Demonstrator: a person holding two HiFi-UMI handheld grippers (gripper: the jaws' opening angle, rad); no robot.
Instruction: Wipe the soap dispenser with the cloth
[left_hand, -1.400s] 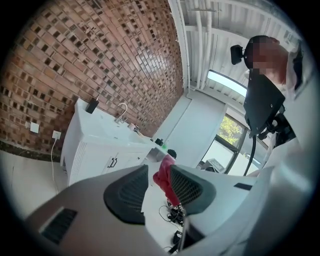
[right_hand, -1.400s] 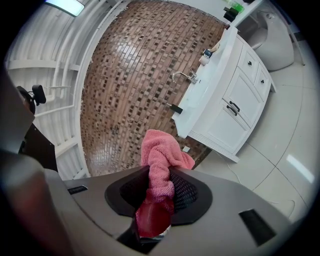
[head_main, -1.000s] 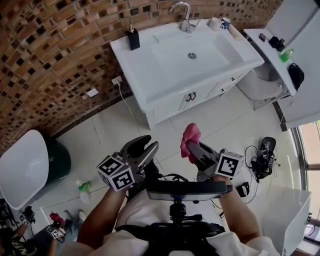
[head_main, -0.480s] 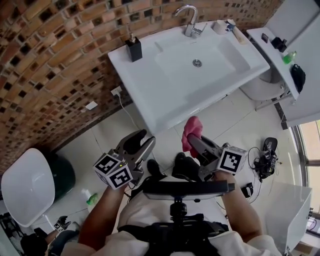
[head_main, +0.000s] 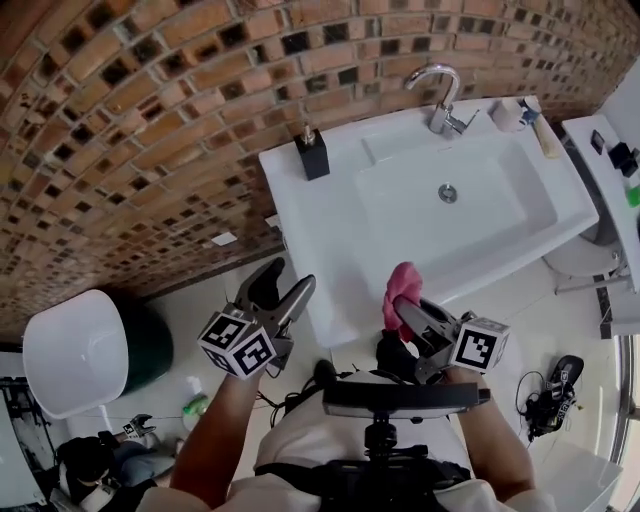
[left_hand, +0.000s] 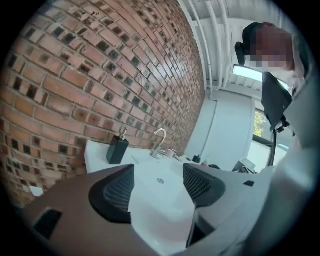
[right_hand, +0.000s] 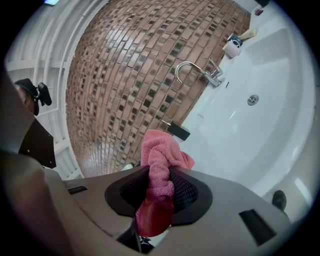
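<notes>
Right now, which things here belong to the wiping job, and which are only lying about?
For the job: soap dispenser, pink cloth held in the right gripper, left gripper (jaws opening, nothing between them).
Lying about: tap, cup beside it, green bottle.

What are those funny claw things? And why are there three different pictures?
There's no robot here. A person holds tongs in each hand. One picture comes from a camera on the person's head, looking down. The other two come from cameras riding on each pair of tongs. The left tongs are opening, with nothing between them. The right tongs pinch a pink cloth. Ahead is a white sink with a tap and a black soap dispenser on its back corner, by the brick wall.
</notes>
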